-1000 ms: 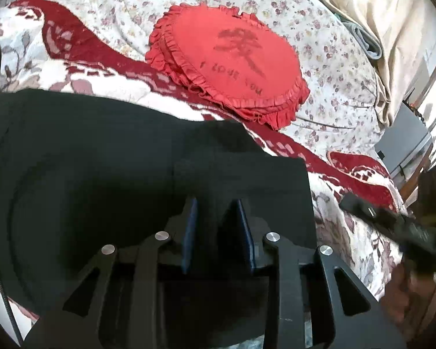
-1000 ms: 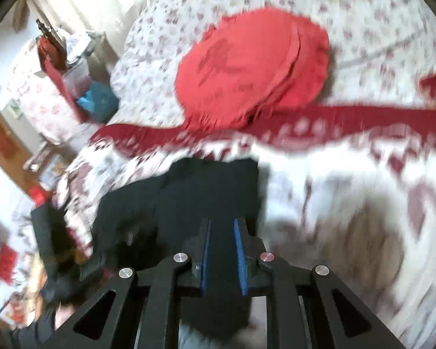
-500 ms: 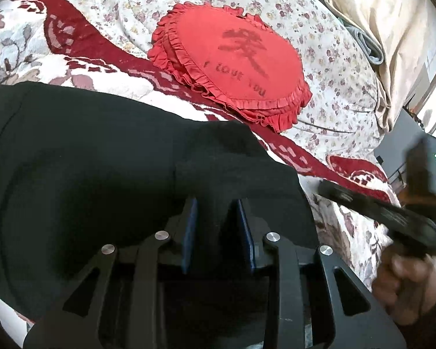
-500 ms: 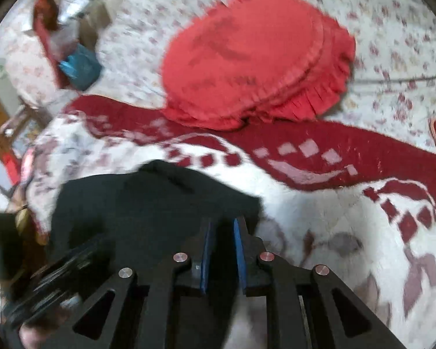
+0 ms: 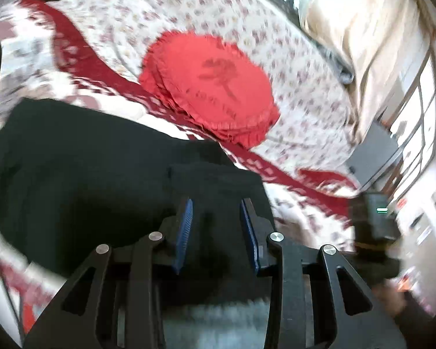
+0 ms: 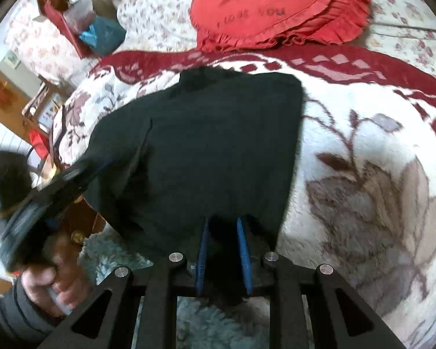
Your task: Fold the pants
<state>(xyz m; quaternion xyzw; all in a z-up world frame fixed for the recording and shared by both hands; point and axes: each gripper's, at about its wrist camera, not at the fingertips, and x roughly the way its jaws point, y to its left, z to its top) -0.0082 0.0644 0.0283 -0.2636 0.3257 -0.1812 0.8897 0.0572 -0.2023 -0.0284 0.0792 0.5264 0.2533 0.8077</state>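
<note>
Black fabric pants (image 6: 206,145) lay folded into a compact slab on the white-and-red floral fleece blanket (image 6: 363,180), near edge hanging over the bed's side, far edge just short of the round red frilled cushion (image 6: 279,8).

Change: both sets of jaws had just been opening. Left gripper (image 5: 216,218): blue pads now stood visibly wider apart than half a second before, with dark cloth between and below them; whether the pads pressed on it could not be told. Right gripper (image 6: 222,232): pads also slightly wider, black fabric bunched between them at the hanging edge; contact appeared likely but not certain. The left view had gone blurred and the cushion sat further off in it, so that hand had pulled back.

Judgement: the fold was laid down and the grip was being let go; this fold step looked nearly complete.

View differences: the right wrist view showed the whole slab outline, the left tool and the person's left hand (image 6: 52,273) in a dark sleeve. The left wrist view showed only the near cloth, plus a window (image 5: 421,133) and beige curtain (image 5: 363,23).
</note>
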